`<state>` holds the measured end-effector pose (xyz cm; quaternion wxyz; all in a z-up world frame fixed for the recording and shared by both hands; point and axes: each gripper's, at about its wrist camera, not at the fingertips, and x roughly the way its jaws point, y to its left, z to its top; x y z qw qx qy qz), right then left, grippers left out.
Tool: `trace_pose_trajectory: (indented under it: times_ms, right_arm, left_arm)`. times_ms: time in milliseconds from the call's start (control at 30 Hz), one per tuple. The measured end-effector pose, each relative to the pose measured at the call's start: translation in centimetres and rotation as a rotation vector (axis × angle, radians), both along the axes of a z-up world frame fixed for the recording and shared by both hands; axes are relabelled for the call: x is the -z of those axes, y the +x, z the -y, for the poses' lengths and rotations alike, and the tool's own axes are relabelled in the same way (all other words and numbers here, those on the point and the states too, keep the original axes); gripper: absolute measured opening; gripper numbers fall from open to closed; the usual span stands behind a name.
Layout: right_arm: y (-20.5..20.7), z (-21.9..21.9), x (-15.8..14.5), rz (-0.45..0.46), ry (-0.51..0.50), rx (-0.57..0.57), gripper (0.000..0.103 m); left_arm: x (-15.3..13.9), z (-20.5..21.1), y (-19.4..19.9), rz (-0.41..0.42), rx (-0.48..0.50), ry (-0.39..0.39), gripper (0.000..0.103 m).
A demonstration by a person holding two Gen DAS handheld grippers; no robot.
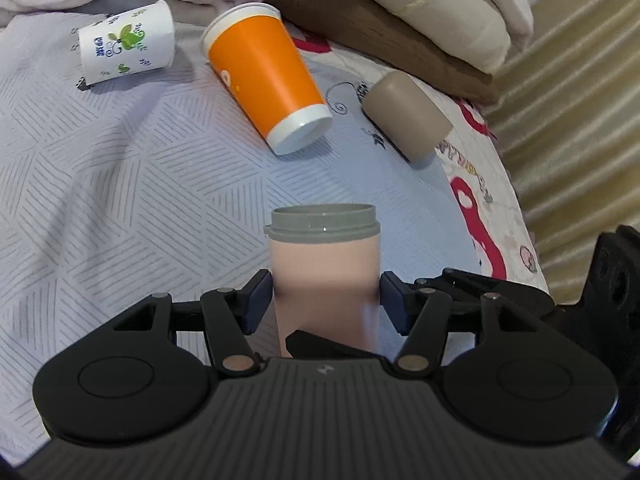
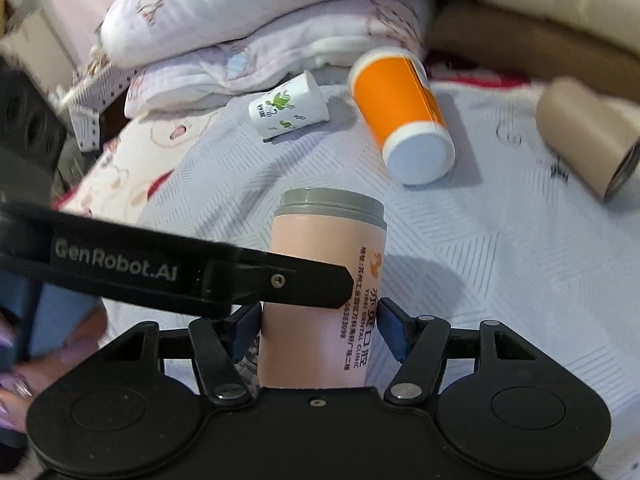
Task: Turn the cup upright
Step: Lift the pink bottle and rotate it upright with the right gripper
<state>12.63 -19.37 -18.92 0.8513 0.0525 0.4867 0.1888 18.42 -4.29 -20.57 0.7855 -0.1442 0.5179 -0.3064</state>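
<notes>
A pink cup with a grey threaded rim point(image 1: 324, 268) stands upright on the bedspread, rim up. My left gripper point(image 1: 325, 300) has its blue pads on both sides of the cup's body. My right gripper point(image 2: 320, 320) also has its pads against the same pink cup point(image 2: 324, 280), which has orange and black print on its side. The left gripper's black finger point(image 2: 200, 272) crosses in front of the cup in the right wrist view. The cup's base is hidden behind the gripper bodies.
An orange paper cup point(image 1: 266, 76) point(image 2: 404, 116), a small white cup with green print point(image 1: 126, 42) point(image 2: 288, 106) and a beige cup point(image 1: 406, 114) point(image 2: 584, 136) lie on their sides farther back. Folded blankets point(image 2: 248, 28) are piled behind. The bed's edge point(image 1: 516, 216) is to the right.
</notes>
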Motion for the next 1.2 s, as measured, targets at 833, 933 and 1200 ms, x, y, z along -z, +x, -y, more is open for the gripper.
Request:
trace_pose_trajectory:
  times_ms: [833, 933, 1200]
  right_arm:
    - [-1.4, -3.2, -0.2, 0.566, -0.397, -0.238, 0.068]
    - [-1.1, -3.0, 0.3, 0.659, -0.401, -0.224, 0.068]
    - [1.5, -1.4, 2.3, 0.64, -0.279, -0.135, 0.069]
  left_arm:
    - [-3.2, -0.7, -1.0, 0.33, -0.074, -0.006, 0.058]
    - [-3.4, -1.0, -0.5, 0.352, -0.107, -0.033, 0.058]
    - [-2.0, 0.9, 0.5, 0.434, -0.066, 0.058, 0.058]
